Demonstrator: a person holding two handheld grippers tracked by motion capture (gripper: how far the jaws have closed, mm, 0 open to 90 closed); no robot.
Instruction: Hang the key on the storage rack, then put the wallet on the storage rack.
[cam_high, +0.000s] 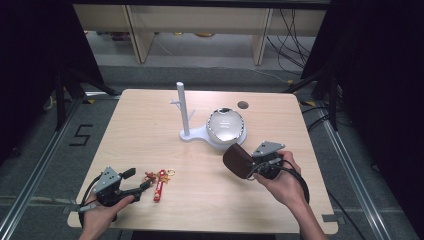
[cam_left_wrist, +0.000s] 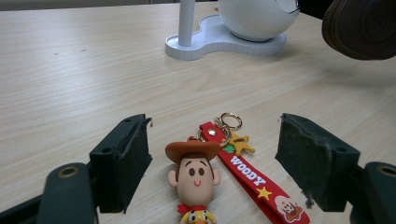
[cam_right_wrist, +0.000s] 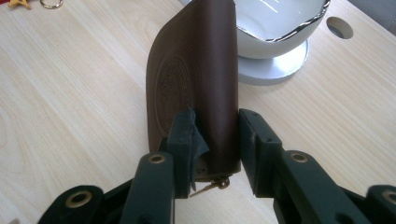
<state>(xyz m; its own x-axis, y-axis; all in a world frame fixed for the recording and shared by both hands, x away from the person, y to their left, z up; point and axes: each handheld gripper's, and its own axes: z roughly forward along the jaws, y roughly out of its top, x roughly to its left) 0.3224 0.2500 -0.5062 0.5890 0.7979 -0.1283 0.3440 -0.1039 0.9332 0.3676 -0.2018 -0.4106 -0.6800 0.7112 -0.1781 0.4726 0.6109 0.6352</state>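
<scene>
Brown leather pouch (cam_right_wrist: 194, 88) is pinched between the pads of the right gripper (cam_right_wrist: 217, 140) and held off the table, just in front of the white bowl (cam_high: 226, 126) on the stand (cam_high: 186, 134). Placing is judged not yet done. Keychain (cam_left_wrist: 215, 172) lies well left of the bowl, between the spread jaws of the left gripper (cam_left_wrist: 224, 158), ungrasped.

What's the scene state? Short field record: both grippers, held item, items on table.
left gripper: open, jaws either side of the cowboy keychain, not pressing it
right gripper: shut on brown leather pouch, held above the table
keychain strap: red, flat on table
white stand: upright post, shares a base with white bowl
</scene>
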